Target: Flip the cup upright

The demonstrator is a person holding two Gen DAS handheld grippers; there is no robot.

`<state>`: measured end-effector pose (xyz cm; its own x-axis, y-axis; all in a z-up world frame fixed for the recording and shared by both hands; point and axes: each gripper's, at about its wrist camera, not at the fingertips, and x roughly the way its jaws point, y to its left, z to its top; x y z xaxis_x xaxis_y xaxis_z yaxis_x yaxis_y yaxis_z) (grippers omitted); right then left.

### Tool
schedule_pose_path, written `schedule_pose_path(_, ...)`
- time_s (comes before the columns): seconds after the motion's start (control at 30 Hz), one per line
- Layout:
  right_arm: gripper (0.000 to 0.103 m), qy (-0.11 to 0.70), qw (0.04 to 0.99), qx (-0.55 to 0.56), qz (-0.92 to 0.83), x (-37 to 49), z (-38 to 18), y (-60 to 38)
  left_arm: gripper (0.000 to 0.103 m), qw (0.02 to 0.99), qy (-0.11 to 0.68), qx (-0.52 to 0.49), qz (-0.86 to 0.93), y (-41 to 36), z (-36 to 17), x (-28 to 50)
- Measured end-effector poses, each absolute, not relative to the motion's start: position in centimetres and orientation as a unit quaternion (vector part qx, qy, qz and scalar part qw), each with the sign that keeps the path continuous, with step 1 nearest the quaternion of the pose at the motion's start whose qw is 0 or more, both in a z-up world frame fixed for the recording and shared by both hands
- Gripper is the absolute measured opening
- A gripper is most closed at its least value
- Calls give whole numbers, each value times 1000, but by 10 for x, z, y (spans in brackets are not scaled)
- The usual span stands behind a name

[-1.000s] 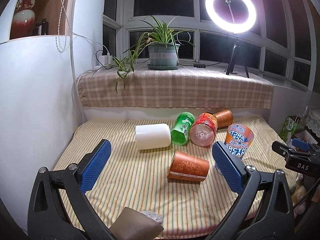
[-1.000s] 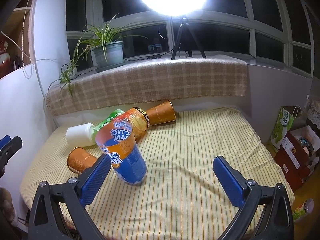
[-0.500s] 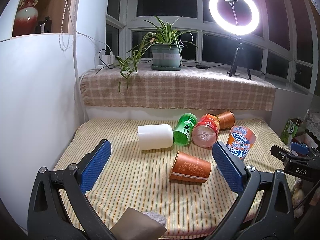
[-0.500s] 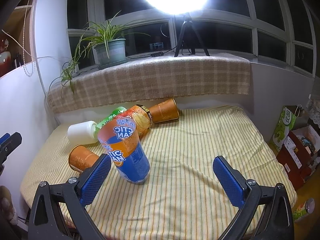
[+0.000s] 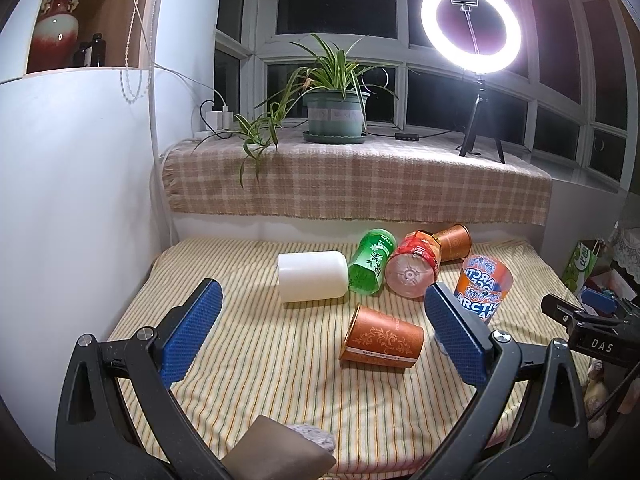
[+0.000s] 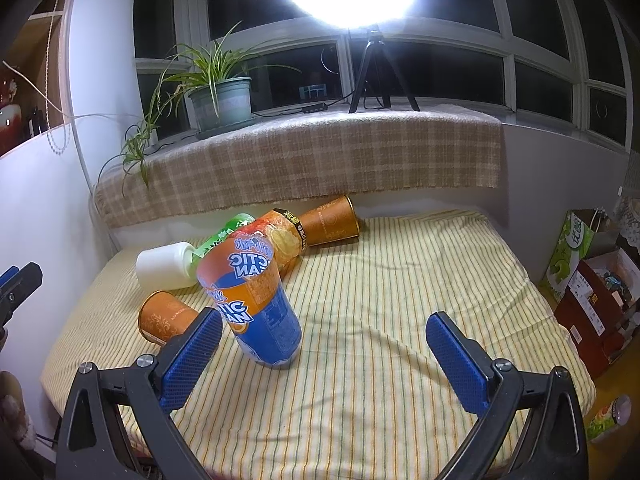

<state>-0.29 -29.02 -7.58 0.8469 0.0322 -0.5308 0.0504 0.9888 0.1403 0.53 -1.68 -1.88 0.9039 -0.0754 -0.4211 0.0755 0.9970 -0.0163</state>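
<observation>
While both tools are hanging above the striped bedspread (image 6: 400,280), the blue-and-orange cup (image 6: 256,300) is standing mouth-up, leaning slightly, just ahead of the right gripper (image 6: 323,356), whose jaws are spread wide w/ nothing between them. Left gripper (image 5: 320,334) is likewise gaping, empty, facing a brown paper cup (image 5: 382,338) lying on its side. Behind it, a white cup (image 5: 312,276), green cup (image 5: 372,266), red cup (image 5: 414,270) and a second brown cup (image 5: 454,242) are lying toppled in a row near the plaid sill cover (image 5: 360,184). Potted plant (image 5: 336,114) and ring light (image 5: 471,26) are sitting on the sill.
</observation>
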Motion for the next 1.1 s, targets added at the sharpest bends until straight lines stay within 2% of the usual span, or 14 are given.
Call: schedule_pose_path(1.1,103,284,956,75,-1,0,-82,-286,103,976,214,-3,-33,-6,-14,10)
